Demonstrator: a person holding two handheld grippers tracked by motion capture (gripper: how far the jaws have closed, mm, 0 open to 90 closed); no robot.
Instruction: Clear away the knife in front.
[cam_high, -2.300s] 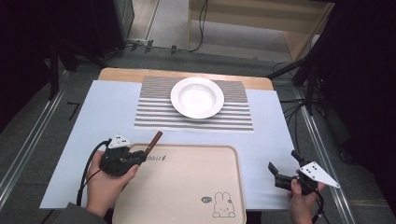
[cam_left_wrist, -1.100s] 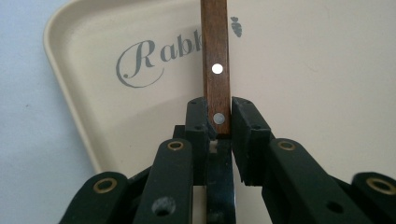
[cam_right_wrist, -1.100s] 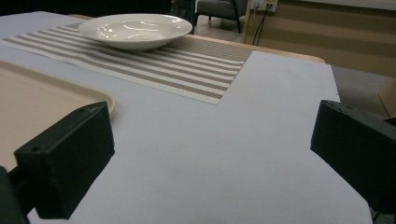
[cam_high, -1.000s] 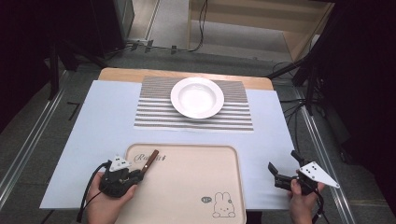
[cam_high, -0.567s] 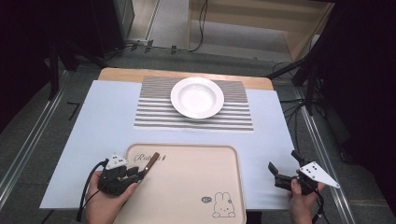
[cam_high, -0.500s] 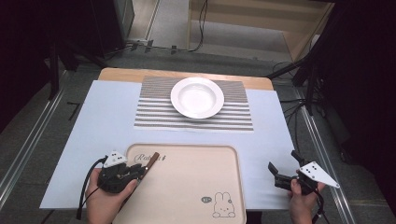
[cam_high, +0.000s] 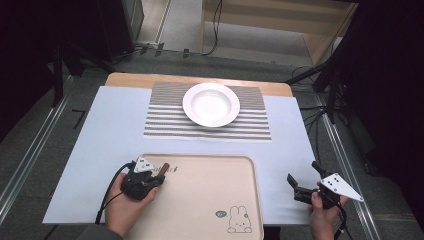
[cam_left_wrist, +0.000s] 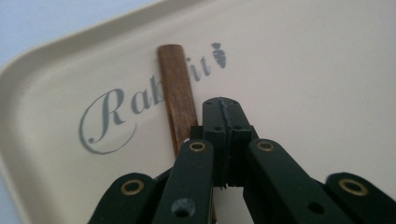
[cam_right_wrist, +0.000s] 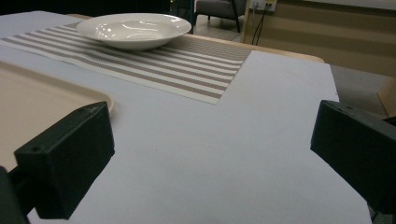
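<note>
My left gripper (cam_high: 158, 175) hovers over the near-left corner of a beige tray (cam_high: 210, 200), held by a hand. In the left gripper view its jaws are shut (cam_left_wrist: 224, 112), and a brown wooden stick (cam_left_wrist: 175, 88) runs out from under their left side across the "Rabbit" lettering. The stick's tip (cam_high: 163, 167) pokes out past the gripper in the high view. My right gripper (cam_high: 302, 172) rests open at the table's near-right, right of the tray. Nothing lies between its fingers (cam_right_wrist: 210, 163).
A white plate (cam_high: 210, 104) stands on a striped placemat (cam_high: 165, 120) at the far middle of the table; the plate (cam_right_wrist: 133, 30) also shows ahead of the right gripper. A pale blue sheet (cam_high: 110, 130) covers the table. Cables trail from both grippers.
My left gripper first drew back toward the person with the stick, then shifted right onto the tray's corner. The right gripper has stayed where it was.
</note>
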